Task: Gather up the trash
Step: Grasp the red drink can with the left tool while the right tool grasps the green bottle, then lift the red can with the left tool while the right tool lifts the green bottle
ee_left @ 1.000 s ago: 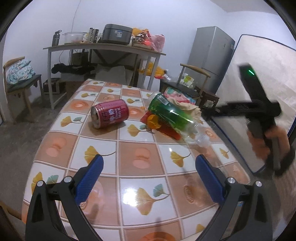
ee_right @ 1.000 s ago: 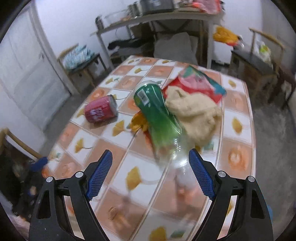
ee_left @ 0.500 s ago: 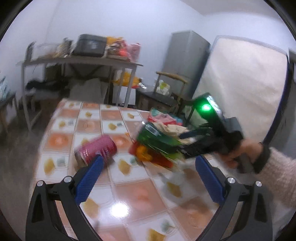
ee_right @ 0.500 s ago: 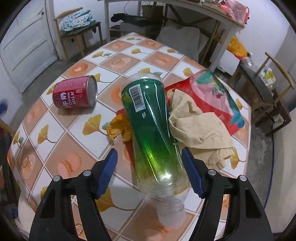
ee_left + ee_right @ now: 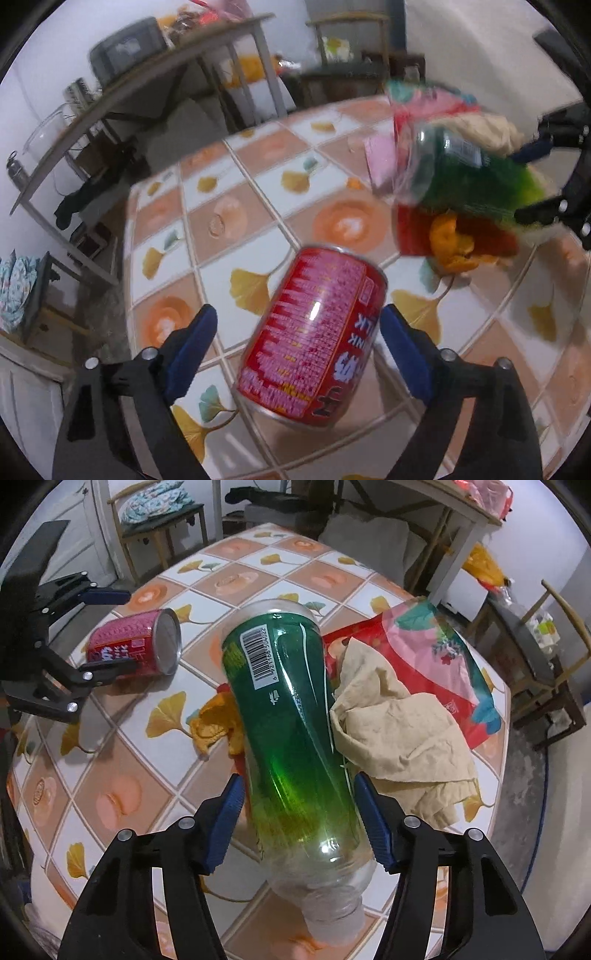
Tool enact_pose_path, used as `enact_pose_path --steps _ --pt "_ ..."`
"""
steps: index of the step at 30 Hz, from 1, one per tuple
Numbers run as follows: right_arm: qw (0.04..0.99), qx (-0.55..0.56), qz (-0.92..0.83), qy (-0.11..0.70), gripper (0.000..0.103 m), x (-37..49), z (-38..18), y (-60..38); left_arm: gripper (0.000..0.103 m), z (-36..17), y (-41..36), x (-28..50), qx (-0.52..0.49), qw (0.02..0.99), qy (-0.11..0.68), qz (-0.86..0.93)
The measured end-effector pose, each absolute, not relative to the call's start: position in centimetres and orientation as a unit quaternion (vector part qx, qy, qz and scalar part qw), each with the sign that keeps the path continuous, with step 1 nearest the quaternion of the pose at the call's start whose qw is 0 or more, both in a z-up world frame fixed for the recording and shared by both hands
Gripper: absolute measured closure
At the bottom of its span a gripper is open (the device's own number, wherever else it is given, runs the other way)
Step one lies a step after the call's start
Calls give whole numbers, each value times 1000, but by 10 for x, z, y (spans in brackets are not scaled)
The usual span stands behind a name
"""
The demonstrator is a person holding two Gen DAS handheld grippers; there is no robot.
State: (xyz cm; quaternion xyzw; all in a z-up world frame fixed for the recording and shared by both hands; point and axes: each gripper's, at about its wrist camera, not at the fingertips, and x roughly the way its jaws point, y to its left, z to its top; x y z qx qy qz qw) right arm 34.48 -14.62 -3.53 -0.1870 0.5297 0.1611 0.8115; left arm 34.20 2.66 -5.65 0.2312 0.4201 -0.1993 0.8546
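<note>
A tabletop tiled in orange and white with ginkgo leaves is seen over a grey floor. Beyond it a cluttered grey work table is set against white walls, and wooden chairs are placed at the far left and right.

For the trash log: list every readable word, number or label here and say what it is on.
"MILK", partly cut off and upside down: red can.
Barcode with digits along its edge, too small to read surely: green bottle.
Dense small print on the can: blurred, unreadable.
Print on the red snack bag: too small to read.
</note>
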Motion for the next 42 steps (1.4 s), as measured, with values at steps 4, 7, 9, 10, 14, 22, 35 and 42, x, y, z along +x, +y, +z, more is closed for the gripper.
enact_pose_path --steps 4,7,9,10,14,22,35,42 --pt "805 -198 161 535 47 349 -37 -141 28 -70 17 345 244 840 439 -203" --pt "802 -214 160 535 48 347 -37 -135 31 -74 12 343 255 837 440 -200" --pt "801 -223 160 531 50 344 -36 -132 32 -73 12 342 247 837 448 -194" --pt "802 -227 161 529 51 341 -35 -131 32 -72 13 340 240 837 453 -189" --pt "803 -222 166 528 54 331 -30 -132 33 -67 19 330 192 840 478 -170" --pt "807 -209 178 523 56 298 -13 -140 34 -51 37 268 29 859 487 -156" --pt "791 -79 209 570 61 212 -8 -176 34 -48 26 161 -79 860 469 -184" --pt "787 -55 201 581 62 190 -28 -177 34 -60 23 139 -97 853 481 -178"
